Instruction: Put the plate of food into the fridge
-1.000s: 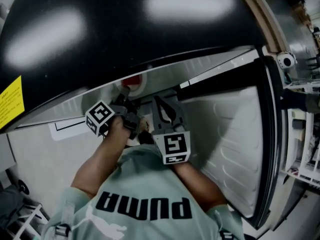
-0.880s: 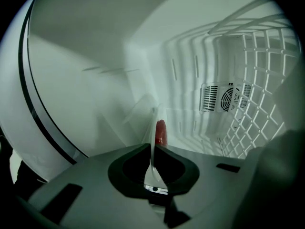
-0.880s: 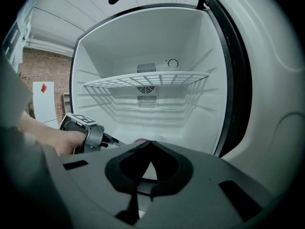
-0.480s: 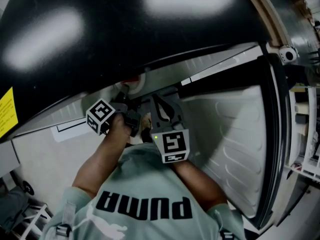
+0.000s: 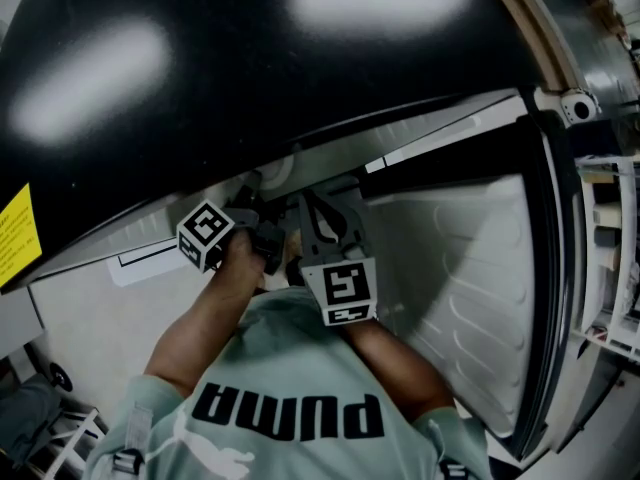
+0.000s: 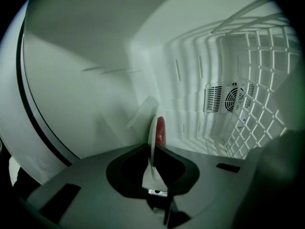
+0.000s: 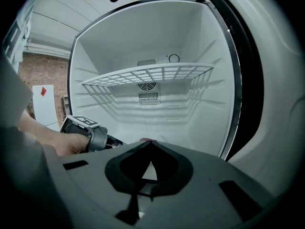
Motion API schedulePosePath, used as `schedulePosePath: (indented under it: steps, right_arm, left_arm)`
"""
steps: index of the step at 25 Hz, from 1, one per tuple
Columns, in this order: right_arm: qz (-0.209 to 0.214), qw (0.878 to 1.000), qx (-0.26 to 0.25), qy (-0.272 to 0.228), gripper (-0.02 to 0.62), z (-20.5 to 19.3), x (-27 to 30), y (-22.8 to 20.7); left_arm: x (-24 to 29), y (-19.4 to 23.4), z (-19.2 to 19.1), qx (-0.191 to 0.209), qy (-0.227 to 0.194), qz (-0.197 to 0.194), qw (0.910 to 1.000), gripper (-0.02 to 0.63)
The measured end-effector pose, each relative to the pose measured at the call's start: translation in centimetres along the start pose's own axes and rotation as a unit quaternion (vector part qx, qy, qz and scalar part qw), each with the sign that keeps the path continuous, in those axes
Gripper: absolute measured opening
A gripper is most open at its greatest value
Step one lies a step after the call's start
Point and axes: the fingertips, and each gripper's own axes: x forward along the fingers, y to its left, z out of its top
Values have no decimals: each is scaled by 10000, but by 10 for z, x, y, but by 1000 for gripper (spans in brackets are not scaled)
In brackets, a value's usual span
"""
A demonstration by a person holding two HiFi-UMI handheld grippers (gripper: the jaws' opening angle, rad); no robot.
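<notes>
The left tongs (image 6: 152,150) pinch the rim of the plate (image 6: 151,125), which they hold in the air inside the open fridge (image 7: 143,111), below the wire shelf (image 7: 147,74) and near the left wall. A red piece of food (image 6: 161,130) lies on it. The right tongs (image 7: 151,146) are pressed together just beside it, apparently pinching nothing. The plate looks thin, stiff and smooth, probably breakable. Held by one edge it will tend to tip, so the rim grip should be deep and the plate kept level, or the food may slide.
</notes>
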Motion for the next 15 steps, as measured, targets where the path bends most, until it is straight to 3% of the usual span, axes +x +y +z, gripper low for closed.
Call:
schedulePosePath:
  steps: [10, 15]
  right_arm:
    - [94, 9995, -96, 274, 5, -18, 16, 4]
    - [237, 9983, -239, 480, 5, -33, 33, 10]
  left_arm:
    - [-1, -2, 1, -11, 64, -202, 9998, 28]
    - [-2, -6, 0, -38, 132, -290, 9995, 86]
